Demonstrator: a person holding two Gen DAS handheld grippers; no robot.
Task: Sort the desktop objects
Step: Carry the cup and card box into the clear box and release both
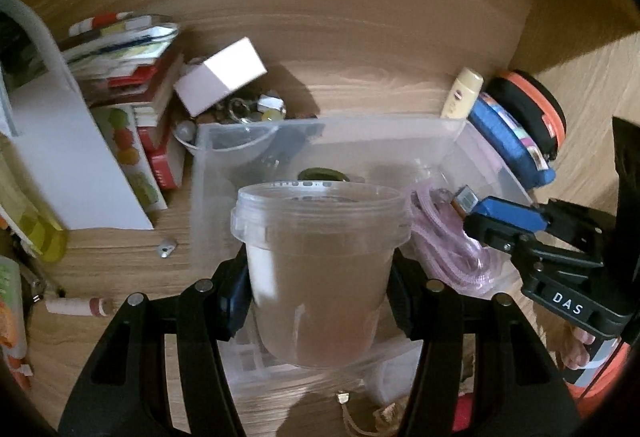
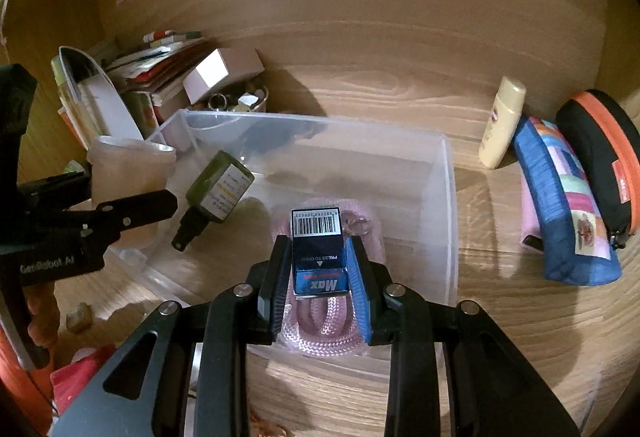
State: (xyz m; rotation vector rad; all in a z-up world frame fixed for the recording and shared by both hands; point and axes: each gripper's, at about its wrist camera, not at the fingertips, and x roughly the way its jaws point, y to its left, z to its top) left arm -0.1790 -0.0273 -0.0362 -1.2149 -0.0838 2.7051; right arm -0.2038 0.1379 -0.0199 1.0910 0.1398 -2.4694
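Wood-grain desk (image 2: pixel 400 93), my left gripper (image 1: pixel 320 301) clamping a clear ribbed plastic cup (image 1: pixel 320 269), right gripper (image 2: pixel 318 269) clamping a glossy blue staple box (image 2: pixel 318 249), translucent bin (image 2: pixel 448 197) below.

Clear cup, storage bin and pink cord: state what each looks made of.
Clear cup: translucent plastic, slightly frosted; the desk shows through its wall, and it has a moulded rim.
Storage bin: clear, glossy, rigid-looking plastic; wood grain shows through the walls.
Pink cord: braided textile, probably synthetic; woven strands are visible with a faint sheen.
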